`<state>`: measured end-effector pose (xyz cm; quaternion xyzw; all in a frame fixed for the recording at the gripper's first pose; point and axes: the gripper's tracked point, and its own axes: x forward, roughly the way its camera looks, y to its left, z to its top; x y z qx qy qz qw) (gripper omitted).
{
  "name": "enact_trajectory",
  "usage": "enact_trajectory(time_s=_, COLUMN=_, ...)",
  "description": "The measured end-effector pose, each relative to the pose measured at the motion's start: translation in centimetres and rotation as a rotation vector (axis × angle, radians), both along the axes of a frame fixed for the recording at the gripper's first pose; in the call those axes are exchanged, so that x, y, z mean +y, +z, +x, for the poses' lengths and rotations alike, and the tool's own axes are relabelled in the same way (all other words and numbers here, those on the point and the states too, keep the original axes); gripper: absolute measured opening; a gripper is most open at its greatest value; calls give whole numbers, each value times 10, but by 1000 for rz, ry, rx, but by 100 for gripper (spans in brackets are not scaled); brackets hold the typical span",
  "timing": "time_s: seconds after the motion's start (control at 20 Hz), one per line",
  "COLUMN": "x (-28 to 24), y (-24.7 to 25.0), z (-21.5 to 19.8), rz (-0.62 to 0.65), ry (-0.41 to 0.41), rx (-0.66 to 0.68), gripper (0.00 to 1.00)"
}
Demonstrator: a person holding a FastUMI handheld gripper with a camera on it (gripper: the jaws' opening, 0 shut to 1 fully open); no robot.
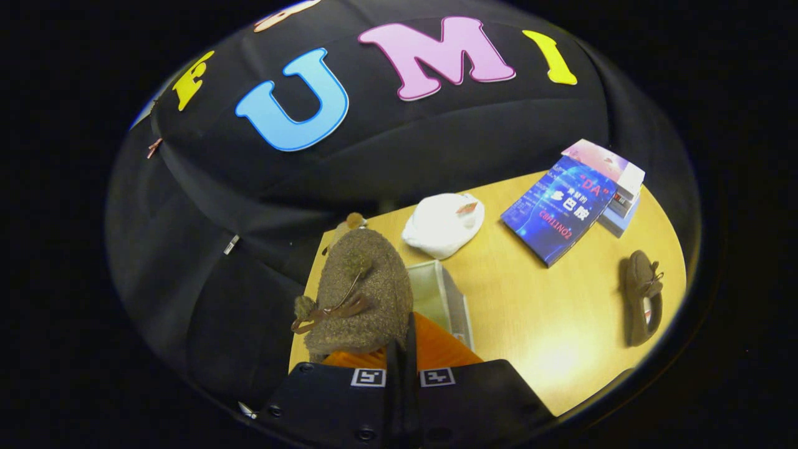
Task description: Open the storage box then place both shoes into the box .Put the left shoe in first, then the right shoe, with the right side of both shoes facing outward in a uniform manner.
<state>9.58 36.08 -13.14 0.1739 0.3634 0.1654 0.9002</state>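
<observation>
Claw (402,349) is gripping a brown shoe (361,290) above the open box (452,293).

Its fingers are pinching the shoe's heel, carrying it over the box at the table's (542,312) corner, while the second shoe (642,305) is lying well apart, beyond a book (558,209) and white cloth (442,224). The shoe could be twisting in that narrow pinch, landing wrong side out.
</observation>
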Motion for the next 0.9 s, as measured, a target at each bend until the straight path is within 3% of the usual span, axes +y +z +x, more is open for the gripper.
enact_trajectory(time_s=0.25, x=28, y=-46, z=1, rz=-104, ry=7, rx=46, gripper=6)
enact_trajectory(time_s=0.6, x=45, y=-97, z=18, rz=-163, ry=-53, rx=141, gripper=8)
enact_trajectory(time_s=0.9, x=68, y=-145, z=9, rz=-239, ry=6, rx=226, gripper=20)
